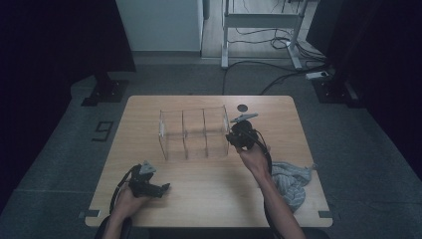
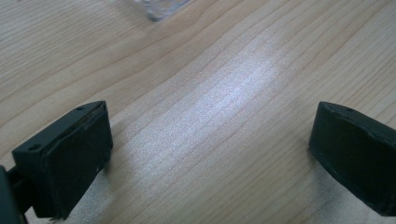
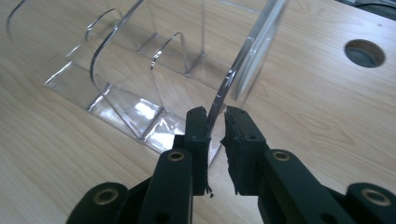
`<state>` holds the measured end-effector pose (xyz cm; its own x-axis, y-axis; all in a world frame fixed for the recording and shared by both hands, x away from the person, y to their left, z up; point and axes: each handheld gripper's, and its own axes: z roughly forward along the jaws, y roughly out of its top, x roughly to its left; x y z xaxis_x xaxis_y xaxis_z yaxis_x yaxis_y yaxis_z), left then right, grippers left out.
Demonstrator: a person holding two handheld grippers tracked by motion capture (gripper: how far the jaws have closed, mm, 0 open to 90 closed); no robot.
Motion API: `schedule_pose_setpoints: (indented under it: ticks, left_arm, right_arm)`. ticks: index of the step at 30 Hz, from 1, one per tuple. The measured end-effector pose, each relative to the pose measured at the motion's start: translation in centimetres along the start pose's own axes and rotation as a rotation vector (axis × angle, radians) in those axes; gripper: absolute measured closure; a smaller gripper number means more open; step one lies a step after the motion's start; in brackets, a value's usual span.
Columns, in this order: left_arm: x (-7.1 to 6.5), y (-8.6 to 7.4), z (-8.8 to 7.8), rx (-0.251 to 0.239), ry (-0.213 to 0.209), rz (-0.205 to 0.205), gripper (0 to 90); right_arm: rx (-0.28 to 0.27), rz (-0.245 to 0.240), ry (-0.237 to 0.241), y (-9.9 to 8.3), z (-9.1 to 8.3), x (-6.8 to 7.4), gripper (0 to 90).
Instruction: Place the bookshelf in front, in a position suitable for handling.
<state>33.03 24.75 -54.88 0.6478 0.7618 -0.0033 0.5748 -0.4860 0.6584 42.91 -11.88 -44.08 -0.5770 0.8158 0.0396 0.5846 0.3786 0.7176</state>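
Clear acrylic organizer [image 1: 194,133] is seen in the high view at mid-counter [image 1: 209,199], three compartments across. Right gripper [image 1: 234,139] is set against its right end wall; left gripper [image 1: 161,189] is held low near the counter's front left, well apart from the organizer. Grey cloth [image 1: 291,181] is noted at the right edge.

Left gripper view: jaws released and spread wide over bare wood.

Right gripper view: jaws clenched on the organizer's end wall [image 3: 233,79], the thin edge gripped between the pads.

The clear organizer [image 2: 161,8] is cut off by the left gripper view's top edge.
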Motion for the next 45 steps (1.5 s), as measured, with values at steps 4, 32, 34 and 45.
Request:
schedule_pose_setpoints:
  ticks: [4,32,34,45]
  left_arm:
    - [0.0,0.0,0.0,-0.002,-0.001,0.002,0.0]
    - [0.5,1.7,-2.1,-0.032,-0.025,-0.012,0.0]
    - [0.6,2.0,-2.7,-0.053,-0.025,-0.008,0.0]
    - [0.5,3.3,-4.9,-0.142,-0.011,0.009,2.1]
  right_arm:
    - [0.003,0.019,-0.017,-0.2,-0.3,-0.8,81.0]
    - [-0.003,-0.001,-0.015,-3.1,-3.2,-3.5,85.8]
    - [-0.002,-0.007,-0.006,-3.4,-3.5,-3.5,85.8]
    - [0.011,-0.045,0.027,-3.8,-4.1,-3.0,86.0]
